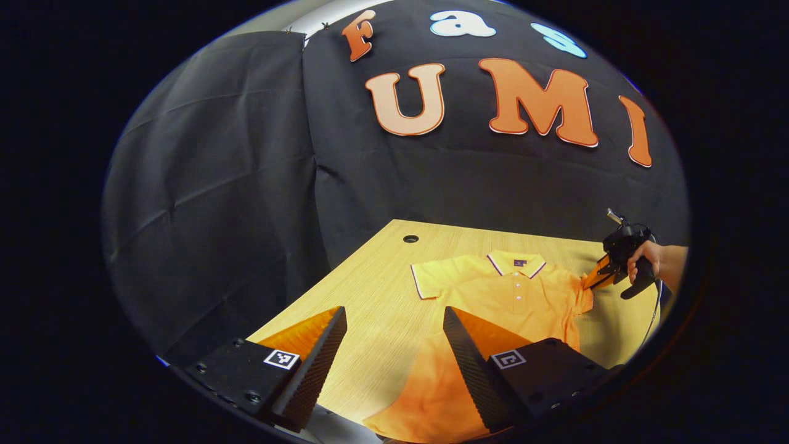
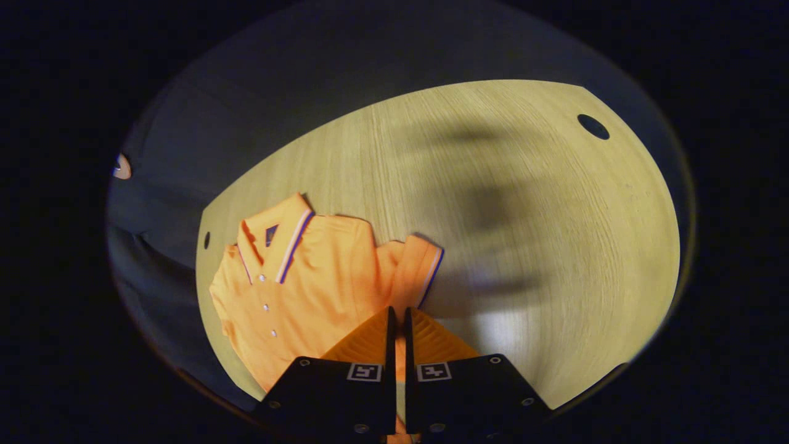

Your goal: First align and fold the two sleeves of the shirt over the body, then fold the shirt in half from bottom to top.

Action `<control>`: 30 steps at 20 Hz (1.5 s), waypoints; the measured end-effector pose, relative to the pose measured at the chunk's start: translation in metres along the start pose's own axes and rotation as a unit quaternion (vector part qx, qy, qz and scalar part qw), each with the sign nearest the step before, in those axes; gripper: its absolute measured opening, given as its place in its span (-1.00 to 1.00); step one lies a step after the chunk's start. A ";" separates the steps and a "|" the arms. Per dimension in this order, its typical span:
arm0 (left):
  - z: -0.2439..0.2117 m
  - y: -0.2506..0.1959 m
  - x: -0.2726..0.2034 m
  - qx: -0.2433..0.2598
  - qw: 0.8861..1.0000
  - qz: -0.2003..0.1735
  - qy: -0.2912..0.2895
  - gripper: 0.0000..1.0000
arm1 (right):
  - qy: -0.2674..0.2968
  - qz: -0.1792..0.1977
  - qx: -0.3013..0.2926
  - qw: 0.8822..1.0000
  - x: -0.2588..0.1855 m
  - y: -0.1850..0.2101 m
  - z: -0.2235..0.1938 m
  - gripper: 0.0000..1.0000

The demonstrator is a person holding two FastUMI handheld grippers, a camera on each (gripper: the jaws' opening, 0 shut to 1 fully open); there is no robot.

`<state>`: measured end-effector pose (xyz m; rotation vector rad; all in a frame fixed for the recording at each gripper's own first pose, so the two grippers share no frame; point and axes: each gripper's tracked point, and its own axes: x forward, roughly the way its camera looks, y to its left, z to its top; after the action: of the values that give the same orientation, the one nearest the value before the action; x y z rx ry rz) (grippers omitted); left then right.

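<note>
An orange polo shirt [image 1: 511, 296] lies front up on the wooden table [image 1: 376, 277], collar toward the far wall. One short sleeve [image 1: 431, 277] lies spread out to the left. My left gripper [image 1: 392, 313] hovers open over the shirt's lower left side with nothing between its fingers. At the far right a hand holds my right gripper [image 1: 599, 271], its tips at the shirt's other sleeve. In the right gripper view the shirt [image 2: 320, 277] lies left of centre, and my right gripper [image 2: 397, 311] is shut on that sleeve [image 2: 419, 265], orange fabric showing between its fingers.
The table has a round cable hole [image 1: 410, 238] near its far left corner, seen again as a hole [image 2: 593, 126] at the upper right. Bare wood [image 2: 524, 234] stretches beside the shirt. Black cloth walls stand close behind and left of the table.
</note>
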<state>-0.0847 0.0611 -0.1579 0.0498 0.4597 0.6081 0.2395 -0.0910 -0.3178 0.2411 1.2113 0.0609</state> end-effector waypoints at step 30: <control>-0.004 -0.001 0.048 0.008 0.998 -0.044 0.045 0.94 | 0.007 0.140 0.000 0.990 0.009 0.146 -0.036 -0.16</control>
<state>-0.0510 0.0866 -0.1808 0.0179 0.5510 0.5225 0.2208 0.0578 -0.3063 0.4108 1.1844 0.3074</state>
